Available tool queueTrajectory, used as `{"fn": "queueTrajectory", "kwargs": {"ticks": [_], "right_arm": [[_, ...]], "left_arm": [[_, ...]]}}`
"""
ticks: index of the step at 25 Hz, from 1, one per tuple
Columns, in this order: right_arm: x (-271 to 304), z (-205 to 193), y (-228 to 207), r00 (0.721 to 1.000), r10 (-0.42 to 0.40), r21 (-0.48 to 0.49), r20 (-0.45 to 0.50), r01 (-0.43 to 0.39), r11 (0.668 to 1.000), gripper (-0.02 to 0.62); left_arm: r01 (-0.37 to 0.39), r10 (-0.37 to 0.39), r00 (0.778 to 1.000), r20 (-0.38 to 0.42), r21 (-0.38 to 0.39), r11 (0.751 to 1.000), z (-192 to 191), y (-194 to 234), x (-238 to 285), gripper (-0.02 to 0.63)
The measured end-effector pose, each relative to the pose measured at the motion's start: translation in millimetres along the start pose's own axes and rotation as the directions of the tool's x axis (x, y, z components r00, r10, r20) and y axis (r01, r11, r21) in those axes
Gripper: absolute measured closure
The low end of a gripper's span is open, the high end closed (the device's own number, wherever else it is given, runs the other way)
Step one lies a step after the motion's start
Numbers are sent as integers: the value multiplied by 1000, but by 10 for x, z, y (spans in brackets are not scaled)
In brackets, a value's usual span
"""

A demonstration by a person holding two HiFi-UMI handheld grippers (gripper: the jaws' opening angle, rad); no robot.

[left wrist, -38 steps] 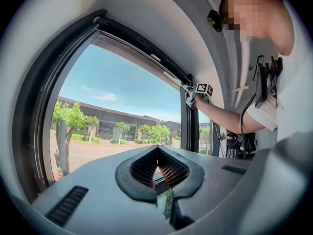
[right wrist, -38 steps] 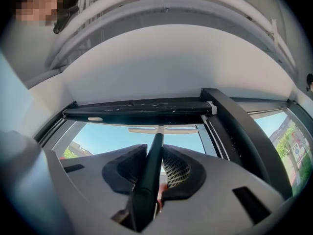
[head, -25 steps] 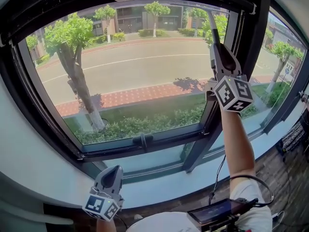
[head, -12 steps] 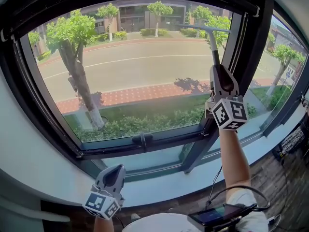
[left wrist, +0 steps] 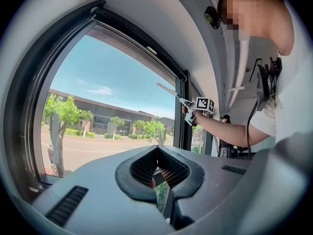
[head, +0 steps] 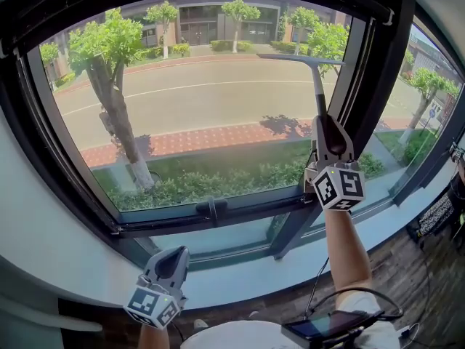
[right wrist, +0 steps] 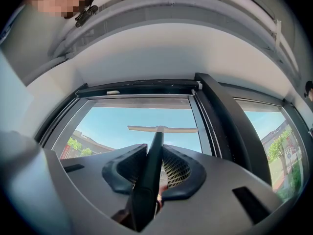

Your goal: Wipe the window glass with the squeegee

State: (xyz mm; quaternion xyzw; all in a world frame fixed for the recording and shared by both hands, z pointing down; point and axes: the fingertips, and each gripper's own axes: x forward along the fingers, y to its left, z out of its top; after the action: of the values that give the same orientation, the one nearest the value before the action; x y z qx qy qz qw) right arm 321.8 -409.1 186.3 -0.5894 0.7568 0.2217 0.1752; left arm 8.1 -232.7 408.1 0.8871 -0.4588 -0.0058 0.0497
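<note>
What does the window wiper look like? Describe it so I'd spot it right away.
Look at the big window glass, toward its right side beside the dark frame post. There the right gripper holds up the squeegee: a thin dark handle topped by a narrow crossbar blade, a T shape nothing else here has.

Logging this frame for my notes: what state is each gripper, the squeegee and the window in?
Squeegee: held upright, blade level, high on the right of the pane.
Right gripper: shut on the Squeegee's shaft.
Left gripper: shut, nothing in it.
Window: closed.
Window handle: lying level.
</note>
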Motion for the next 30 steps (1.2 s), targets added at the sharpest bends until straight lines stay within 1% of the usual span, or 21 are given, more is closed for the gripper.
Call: {"fn": "queueTrajectory", "kwargs": {"ticks": [7, 19, 30], "right_arm": [[-133, -177, 31, 1000, -8, -2, -26, 7, 1000, 492], [-375, -455, 104, 997, -20, 6, -74, 21, 1000, 492], [-685, -767, 205, 991, -37, -14, -130, 35, 999, 492]], "left_arm": [[8, -8, 1000, -3, -3, 1000, -40, -6, 39, 588], [1, -1, 1000, -7, -11, 1000, -33, 51, 91, 588], [2, -2, 1000, -18, -14, 1000, -64, 73, 148, 588]]}}
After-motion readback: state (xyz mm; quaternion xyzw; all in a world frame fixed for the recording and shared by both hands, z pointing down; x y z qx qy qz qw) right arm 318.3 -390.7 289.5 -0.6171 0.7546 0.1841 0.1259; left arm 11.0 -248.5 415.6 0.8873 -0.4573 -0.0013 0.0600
